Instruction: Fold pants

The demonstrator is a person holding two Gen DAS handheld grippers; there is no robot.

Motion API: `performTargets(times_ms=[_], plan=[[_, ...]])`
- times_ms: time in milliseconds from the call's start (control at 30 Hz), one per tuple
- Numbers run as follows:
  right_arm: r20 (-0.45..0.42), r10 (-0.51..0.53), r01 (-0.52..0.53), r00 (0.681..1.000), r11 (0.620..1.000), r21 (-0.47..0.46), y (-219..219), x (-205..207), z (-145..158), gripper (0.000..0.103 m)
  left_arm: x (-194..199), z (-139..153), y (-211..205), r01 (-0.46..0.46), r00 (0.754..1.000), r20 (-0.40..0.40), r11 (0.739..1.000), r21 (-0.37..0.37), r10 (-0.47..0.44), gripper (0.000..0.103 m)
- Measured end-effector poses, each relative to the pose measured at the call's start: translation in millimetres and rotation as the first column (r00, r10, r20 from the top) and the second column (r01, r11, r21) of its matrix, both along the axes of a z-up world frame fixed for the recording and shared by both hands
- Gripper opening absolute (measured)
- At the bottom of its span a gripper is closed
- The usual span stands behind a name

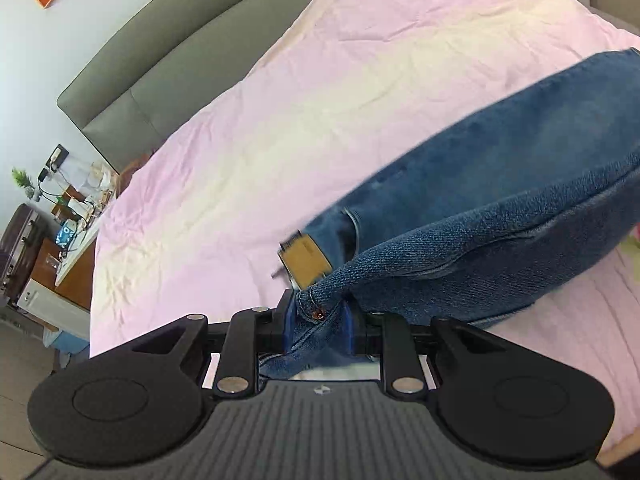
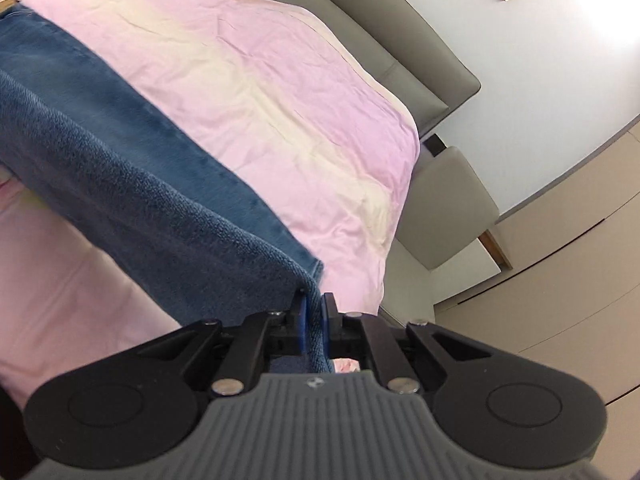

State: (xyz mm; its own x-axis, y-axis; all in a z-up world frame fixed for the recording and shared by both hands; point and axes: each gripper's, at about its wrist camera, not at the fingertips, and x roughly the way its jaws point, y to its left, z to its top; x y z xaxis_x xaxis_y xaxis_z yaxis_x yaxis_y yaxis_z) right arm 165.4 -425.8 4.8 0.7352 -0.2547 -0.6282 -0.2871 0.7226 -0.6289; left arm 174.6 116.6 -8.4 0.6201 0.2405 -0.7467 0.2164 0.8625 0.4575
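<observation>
**Jeans lifted at both ends, fold not yet laid**

Left gripper [image 1: 318, 320] is pinching the waistband corner of the jeans [image 1: 480, 184], jaws closed tight on denim near the rivet and leather patch [image 1: 305, 262]. Right gripper [image 2: 314, 322] is clamping the hem end the same way. Jeans are hanging between both tongs, partly draping onto the pink bedsheet [image 1: 240, 140]. Legs look already doubled lengthwise; the crosswise folds seem to be left.
</observation>
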Motion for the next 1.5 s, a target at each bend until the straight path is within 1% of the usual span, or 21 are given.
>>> performTargets(times_ms=[67,133,167,300,467,600,667,767,833,900,967,1000,1067,1200,1267,1300,1367,1400,1433,1467,1500], plan=[[-0.014,-0.022,0.022,1.000,1.000,0.003,2.0,27.3,0.1,0.000,23.9,1.2,-2.0,-0.017,1.000,-0.010,1.000,0.007,0.017,0.026],[-0.038,-0.045,0.045,0.998,0.999,0.006,6.7,58.0,-4.1,0.000,49.0,-5.3,-4.9,-0.033,0.999,-0.019,0.999,0.019,0.033,0.026],[-0.049,-0.055,0.056,0.997,0.998,0.005,5.9,79.7,-10.3,0.000,61.0,-9.4,-5.5,-0.039,0.999,-0.023,0.999,0.024,0.039,0.026],[-0.076,-0.073,0.072,0.994,0.997,-0.013,15.1,139.1,-34.8,0.000,109.3,-36.4,-5.0,-0.064,0.997,-0.051,0.997,0.042,0.066,0.026],[-0.115,-0.077,0.074,0.990,0.997,-0.029,26.6,201.6,-76.0,0.000,146.7,-78.4,-11.6,-0.080,0.990,-0.110,0.995,0.067,0.087,0.027],[-0.171,-0.055,0.045,0.984,0.997,-0.061,39.4,239.3,-116.1,0.000,162.8,-113.5,-11.6,-0.081,0.984,-0.156,0.994,0.067,0.090,0.027],[-0.205,-0.051,0.031,0.978,0.995,-0.098,45.5,256.0,-137.5,0.000,168.8,-128.4,-9.3,-0.090,0.980,-0.171,0.994,0.063,0.099,0.027],[-0.253,-0.062,0.029,0.965,0.991,-0.133,49.5,276.2,-164.0,0.000,174.5,-141.5,-4.0,-0.097,0.978,-0.182,0.994,0.047,0.104,0.027],[-0.278,-0.074,0.036,0.958,0.990,-0.138,48.0,283.5,-176.7,0.000,169.8,-140.6,-4.3,-0.099,0.980,-0.172,0.994,0.043,0.105,0.027],[-0.297,-0.079,0.034,0.952,0.988,-0.153,47.9,285.4,-184.2,0.000,158.8,-126.5,-5.9,-0.096,0.988,-0.115,0.994,0.042,0.100,0.026],[-0.301,-0.071,0.014,0.951,0.982,-0.189,49.0,281.3,-185.1,0.000,147.0,-105.1,-8.2,-0.080,0.995,-0.055,0.996,0.026,0.081,0.026],[-0.306,-0.068,0.004,0.950,0.979,-0.204,50.6,278.5,-182.7,0.000,142.7,-95.3,-11.3,-0.075,0.996,-0.047,0.997,0.010,0.076,0.026],[-0.314,-0.081,0.013,0.946,0.977,-0.212,50.0,276.8,-176.3,0.000,147.5,-89.5,-9.1,-0.084,0.995,-0.059,0.996,-0.007,0.083,0.026],[-0.307,-0.137,0.069,0.942,0.973,-0.222,50.4,283.8,-177.1,0.000,164.3,-115.5,-16.4,-0.100,0.992,-0.081,0.995,0.022,0.101,0.026],[-0.306,-0.134,0.063,0.943,0.971,-0.230,51.0,282.0,-180.0,0.000,166.7,-131.4,-18.8,-0.107,0.986,-0.123,0.993,0.040,0.112,0.026],[-0.311,-0.125,0.050,0.942,0.970,-0.237,51.1,280.6,-181.7,0.000,166.8,-136.5,-22.5,-0.101,0.987,-0.121,0.994,0.047,0.106,0.027],[-0.324,-0.103,0.023,0.941,0.970,-0.241,50.3,277.4,-183.3,0.001,161.6,-135.5,-23.0,-0.096,0.989,-0.111,0.994,0.052,0.101,0.033],[-0.323,-0.104,0.024,0.941,0.970,-0.242,48.5,277.8,-182.9,0.002,159.0,-131.0,-26.3,-0.093,0.990,-0.105,0.994,0.057,0.098,0.034],[-0.319,-0.112,0.040,0.941,0.974,-0.223,46.6,278.6,-179.4,0.003,154.7,-126.7,-26.4,-0.087,0.991,-0.098,0.994,0.060,0.093,0.039],[-0.314,-0.126,0.066,0.941,0.979,-0.193,43.8,279.5,-173.9,0.014,148.7,-120.7,-29.2,-0.084,0.992,-0.084,0.995,0.062,0.089,0.057],[-0.303,-0.146,0.099,0.942,0.981,-0.164,40.7,279.5,-167.0,0.036,142.7,-113.5,-31.6,-0.091,0.994,-0.062,0.994,0.060,0.095,0.069]])
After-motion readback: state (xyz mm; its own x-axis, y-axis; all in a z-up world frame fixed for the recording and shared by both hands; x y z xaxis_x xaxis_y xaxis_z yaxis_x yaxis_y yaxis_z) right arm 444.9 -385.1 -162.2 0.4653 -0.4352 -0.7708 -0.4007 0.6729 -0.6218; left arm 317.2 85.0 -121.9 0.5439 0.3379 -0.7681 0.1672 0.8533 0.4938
